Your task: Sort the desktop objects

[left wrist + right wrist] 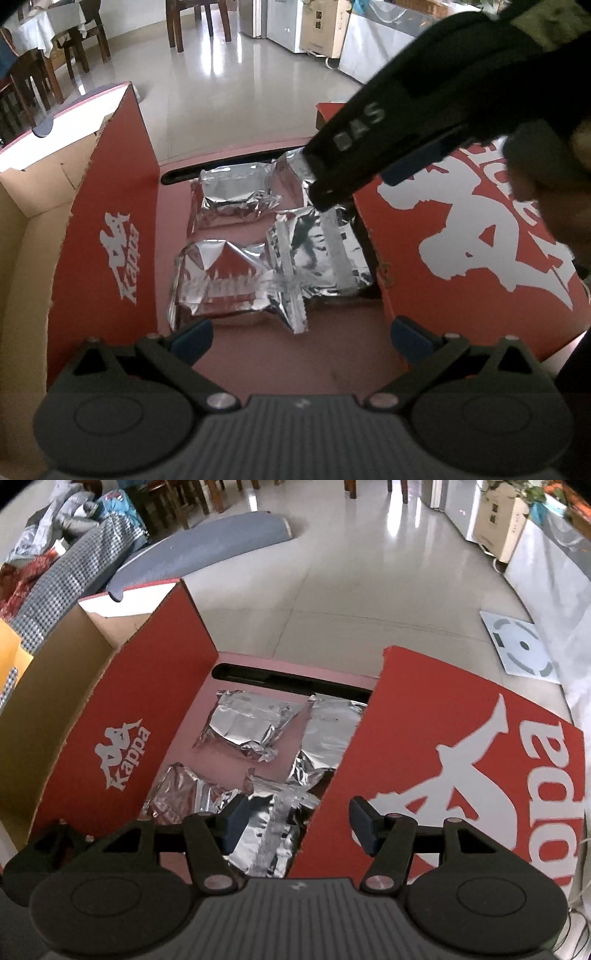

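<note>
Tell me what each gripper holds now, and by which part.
Nothing is held: the left gripper and the right gripper both stand open above the foil packets.

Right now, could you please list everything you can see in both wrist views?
foil packets: four, silver, in two rows on the box floor
box: one, red with white logos, flaps standing open at both sides
chairs: several, dark wood, far across the floor
mat: one, grey-blue, beyond the box
scale: one, white, on the floor at right
carton: one, tan, by the far wall
left claw: black with blue pads, open, empty, above the near packets
right claw: black with blue pads, open, empty, over the right flap's edge
</note>
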Demonstrator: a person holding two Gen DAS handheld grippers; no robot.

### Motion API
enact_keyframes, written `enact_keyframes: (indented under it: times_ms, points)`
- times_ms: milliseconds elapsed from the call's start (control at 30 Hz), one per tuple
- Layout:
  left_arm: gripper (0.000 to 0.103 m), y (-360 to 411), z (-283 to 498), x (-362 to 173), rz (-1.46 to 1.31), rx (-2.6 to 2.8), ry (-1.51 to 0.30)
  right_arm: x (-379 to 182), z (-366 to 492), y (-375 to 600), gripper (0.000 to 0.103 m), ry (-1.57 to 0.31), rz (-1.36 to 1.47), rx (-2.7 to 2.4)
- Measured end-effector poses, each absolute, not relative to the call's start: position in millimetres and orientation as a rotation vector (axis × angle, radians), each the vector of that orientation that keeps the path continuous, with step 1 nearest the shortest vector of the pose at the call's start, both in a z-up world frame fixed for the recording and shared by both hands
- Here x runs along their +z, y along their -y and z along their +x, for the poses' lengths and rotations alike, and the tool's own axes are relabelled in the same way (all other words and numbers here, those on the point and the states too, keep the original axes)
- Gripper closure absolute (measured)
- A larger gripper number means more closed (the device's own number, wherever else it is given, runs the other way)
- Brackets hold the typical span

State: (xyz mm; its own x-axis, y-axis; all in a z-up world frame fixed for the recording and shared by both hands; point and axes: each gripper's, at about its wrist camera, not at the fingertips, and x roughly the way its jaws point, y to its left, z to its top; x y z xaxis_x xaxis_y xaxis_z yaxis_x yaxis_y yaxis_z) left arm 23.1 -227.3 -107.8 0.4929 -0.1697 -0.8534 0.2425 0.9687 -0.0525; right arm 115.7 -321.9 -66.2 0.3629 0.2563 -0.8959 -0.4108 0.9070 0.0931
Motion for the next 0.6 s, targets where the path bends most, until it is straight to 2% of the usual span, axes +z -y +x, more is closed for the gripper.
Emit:
enact_keyframes:
  times_ms: [467,533,600]
  points:
    - [0.000,224,16,-112,0.066,-0.314,-1.020,-83,129,294,0.042,-1.104,-0.280,0.427]
    - [0.000,222,17,-114,0.047,-0.322,-1.019,-85,130,290,0.033,-1.096,-0.300,0.429]
    - [0.000,220,18,-114,0.040,-0.328,-1.020,-86,130,286,0.032,-1.090,-0.316,0.432]
